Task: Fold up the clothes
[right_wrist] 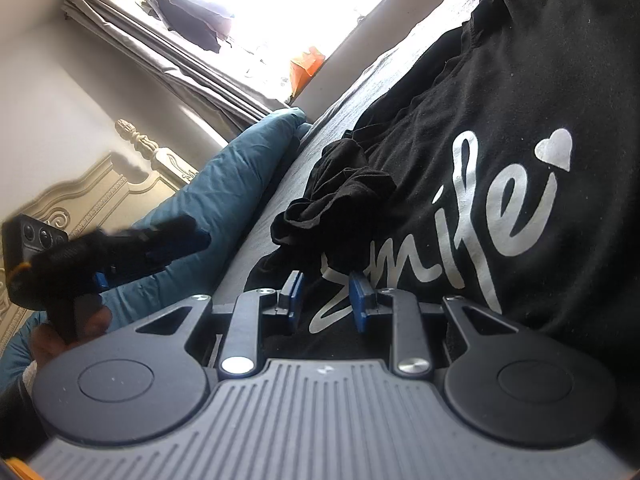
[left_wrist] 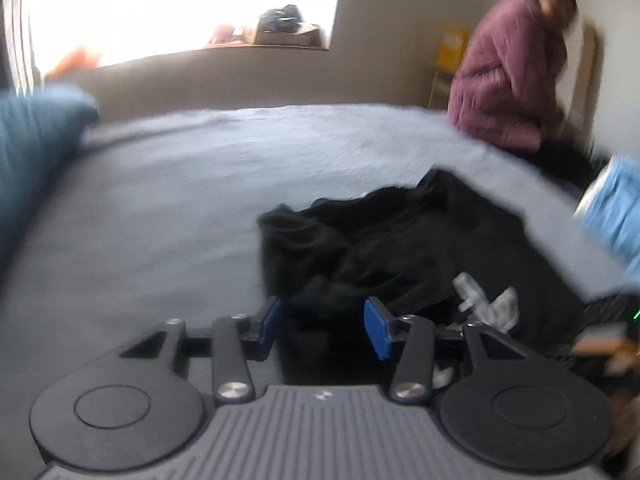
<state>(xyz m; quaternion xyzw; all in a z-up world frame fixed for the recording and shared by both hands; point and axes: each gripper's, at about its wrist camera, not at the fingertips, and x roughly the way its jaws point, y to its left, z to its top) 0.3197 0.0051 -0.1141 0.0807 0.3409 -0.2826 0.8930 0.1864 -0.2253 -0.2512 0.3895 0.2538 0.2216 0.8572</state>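
My left gripper [left_wrist: 322, 326] hangs low over the near edge of the bed [left_wrist: 168, 200], its blue pads spread wide with nothing between them, and I judge I hold it so because the bunched end of the black shirt [left_wrist: 400, 248] lies just ahead of the gap, ready to be taken. The shirt sits on the right half of the grey cover, crumpled at its left end into a dark knot, flatter toward the right where a bit of white print shows. My right gripper [right_wrist: 324, 296] is tilted hard over and close above the same shirt [right_wrist: 500, 120], jaws moderately apart and empty; the pads stand over the start of the white lettering [right_wrist: 460, 224], though whether they touch the cloth I cannot tell. From this side the chest lies fairly smooth, with a small heart at the far end of the word, while the twisted sleeve [right_wrist: 340, 196] is heaped to the left, just beyond my pads. That heap is, I think, why both tools point at this end: it must be pulled out flat before any fold will hold. The blue quilt [right_wrist: 224, 188] is pushed up along the left of the bed by the carved headboard [right_wrist: 100, 188], which leaves room to spread the cloth. At the far right someone in a pink coat [left_wrist: 508, 76] stands beside the bed, well apart from the shirt.
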